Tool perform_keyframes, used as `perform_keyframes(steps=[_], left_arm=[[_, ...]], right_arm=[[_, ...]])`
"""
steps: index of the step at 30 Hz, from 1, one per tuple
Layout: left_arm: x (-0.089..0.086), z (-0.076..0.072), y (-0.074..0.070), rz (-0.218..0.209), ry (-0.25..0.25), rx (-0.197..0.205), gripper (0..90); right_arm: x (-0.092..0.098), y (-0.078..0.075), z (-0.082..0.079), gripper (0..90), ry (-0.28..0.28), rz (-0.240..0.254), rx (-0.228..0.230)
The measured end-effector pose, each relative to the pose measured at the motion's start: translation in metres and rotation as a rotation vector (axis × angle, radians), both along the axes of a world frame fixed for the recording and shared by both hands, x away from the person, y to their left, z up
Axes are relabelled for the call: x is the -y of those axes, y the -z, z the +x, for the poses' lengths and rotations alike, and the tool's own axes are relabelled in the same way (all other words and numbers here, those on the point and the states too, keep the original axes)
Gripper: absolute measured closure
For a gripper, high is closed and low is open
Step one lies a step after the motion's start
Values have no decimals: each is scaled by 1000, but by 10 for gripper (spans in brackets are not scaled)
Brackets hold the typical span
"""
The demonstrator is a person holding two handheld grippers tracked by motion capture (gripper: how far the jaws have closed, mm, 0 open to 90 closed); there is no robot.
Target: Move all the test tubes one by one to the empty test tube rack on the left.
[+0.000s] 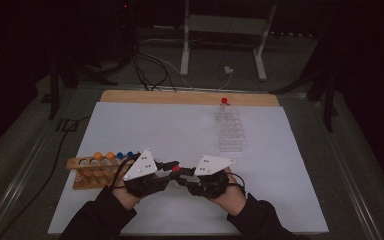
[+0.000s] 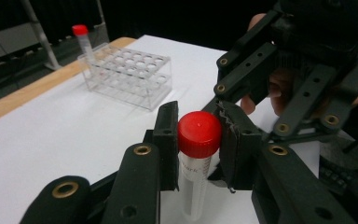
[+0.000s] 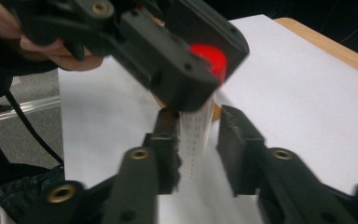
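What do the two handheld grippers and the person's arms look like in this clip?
Both the left gripper and the right gripper are matte black linkage frames with brass-coloured rivets and blocky black pads. Each carries a pale three-cornered plate with small dark dots on top. A black cable trails from the left one. The person wears dark long sleeves.

Landmark: clear rack (image 1: 231, 132), far right part of the surface (image 1: 180, 125). One capped tube (image 1: 224, 102) stands in its far end. Wooden rack (image 1: 96, 171) sits well apart, nearer and left, tubes in it. Between them, nearer, left gripper (image 1: 172, 166) meets right gripper (image 1: 180, 175), a tube (image 2: 196, 154) between both.
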State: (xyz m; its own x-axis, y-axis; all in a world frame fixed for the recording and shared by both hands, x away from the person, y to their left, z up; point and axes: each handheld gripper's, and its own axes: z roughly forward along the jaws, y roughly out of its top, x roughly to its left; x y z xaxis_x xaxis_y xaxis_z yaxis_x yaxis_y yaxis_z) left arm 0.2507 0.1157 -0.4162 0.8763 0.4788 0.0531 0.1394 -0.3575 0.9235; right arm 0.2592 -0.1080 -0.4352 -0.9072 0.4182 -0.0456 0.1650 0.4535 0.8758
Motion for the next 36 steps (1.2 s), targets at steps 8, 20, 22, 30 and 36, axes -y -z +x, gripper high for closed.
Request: perform_keyframes(steps=[8,20,22,30,36], left_arm=[[-22,0,-15,-1,-55,7,717],[-60,-3,-37,-17,-161,53,717],[-65,-3,-40,-13,-175,59,717],[-90,-5,-51,-17,-256,80,717],[-110,-11,-57,-17,-334,107,717]], right_arm=[[10,-6,4,408,47,52,2],[17,-12,9,27,120,63,4],[18,-12,10,0,124,71,-4],[21,-13,10,0,109,61,-4],[24,-14,11,0,109,80,-16]])
